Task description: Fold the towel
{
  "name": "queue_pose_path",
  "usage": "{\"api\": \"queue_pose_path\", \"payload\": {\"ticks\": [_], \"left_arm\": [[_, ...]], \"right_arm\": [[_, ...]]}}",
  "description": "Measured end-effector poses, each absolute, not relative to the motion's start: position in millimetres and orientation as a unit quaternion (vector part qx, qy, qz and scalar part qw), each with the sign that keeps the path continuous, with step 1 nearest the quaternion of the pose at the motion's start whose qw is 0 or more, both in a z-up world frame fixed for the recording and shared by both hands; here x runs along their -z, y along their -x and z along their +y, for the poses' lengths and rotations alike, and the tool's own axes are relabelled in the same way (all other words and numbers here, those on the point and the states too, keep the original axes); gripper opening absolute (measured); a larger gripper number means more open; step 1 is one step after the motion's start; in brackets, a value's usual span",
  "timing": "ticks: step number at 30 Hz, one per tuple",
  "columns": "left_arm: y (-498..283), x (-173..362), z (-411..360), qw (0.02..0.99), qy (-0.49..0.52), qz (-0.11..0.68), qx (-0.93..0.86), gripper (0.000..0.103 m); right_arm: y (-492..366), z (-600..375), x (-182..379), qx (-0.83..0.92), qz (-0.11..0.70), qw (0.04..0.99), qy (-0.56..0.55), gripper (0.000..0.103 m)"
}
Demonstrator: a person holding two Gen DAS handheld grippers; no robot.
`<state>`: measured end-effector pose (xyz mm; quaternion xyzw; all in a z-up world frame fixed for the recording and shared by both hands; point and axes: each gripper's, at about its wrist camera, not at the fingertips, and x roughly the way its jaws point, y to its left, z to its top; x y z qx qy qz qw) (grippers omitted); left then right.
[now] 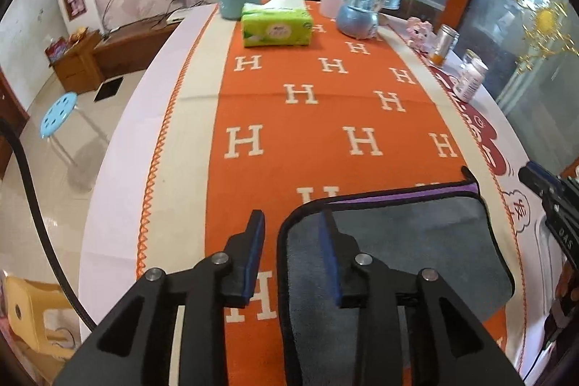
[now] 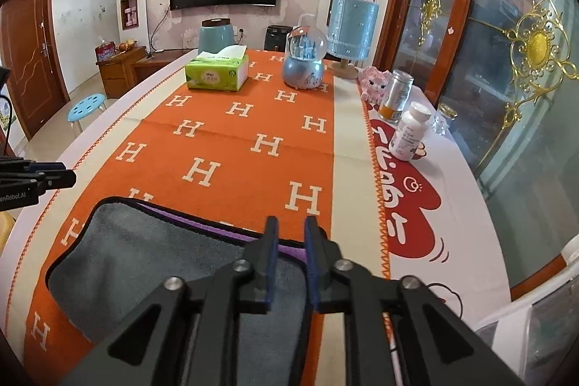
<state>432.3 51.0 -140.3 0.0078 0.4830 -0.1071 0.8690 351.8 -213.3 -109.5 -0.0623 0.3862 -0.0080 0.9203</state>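
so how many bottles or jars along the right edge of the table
3: a metal-capped jar beside the pink toy, a white pill bottle nearer, and a small glass jar behind it. More may be hidden.

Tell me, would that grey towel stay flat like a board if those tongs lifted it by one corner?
Probably not. The grey towel looks plush and lies in soft, rounded folded layers, with a purple layer peeking out, so it would likely droop and unfold. It seems light for its size. The fuzzy pile should grip well, not slip.

towel [image 1: 416, 241] looks like fuzzy matt grey cloth, sitting on a woven orange runner [image 1: 325, 114], with a shiny glass snow globe [image 2: 305, 46] behind.
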Motion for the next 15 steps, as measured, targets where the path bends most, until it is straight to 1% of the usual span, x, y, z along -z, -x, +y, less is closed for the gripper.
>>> {"api": "queue_pose_path", "payload": {"ticks": [3,7,8,9,11,12,14,15], "left_arm": [[-433.2,142.7,55.1,0.867,0.003,0.489,0.099,0.033],[-428.0,137.9,59.2,0.867,0.004,0.489,0.093,0.035],[-425.7,135.7,60.3,0.867,0.004,0.490,0.091,0.037],[-423.0,133.8,62.1,0.867,0.007,0.490,0.089,0.040],[-416.0,129.2,66.3,0.869,0.013,0.488,0.083,0.047],[-412.4,127.2,67.9,0.870,0.015,0.487,0.080,0.048],[-405.7,123.5,71.3,0.871,0.018,0.486,0.075,0.051],[-401.9,121.7,72.8,0.870,0.019,0.487,0.071,0.056]], "right_arm": [[-353.1,-213.0,110.8,0.007,0.388,0.920,0.061,0.030],[-355.4,-212.0,113.2,0.005,0.396,0.917,0.049,0.033],[-355.3,-211.5,113.1,0.005,0.397,0.917,0.045,0.036],[-354.7,-210.8,112.8,0.004,0.398,0.916,0.043,0.040],[-351.5,-208.2,111.0,0.003,0.397,0.917,0.040,0.046],[-349.7,-207.0,110.2,0.003,0.398,0.917,0.038,0.049],[-344.8,-205.4,107.8,0.001,0.400,0.916,0.032,0.051],[-341.8,-204.6,107.1,-0.001,0.401,0.915,0.029,0.053]]}}
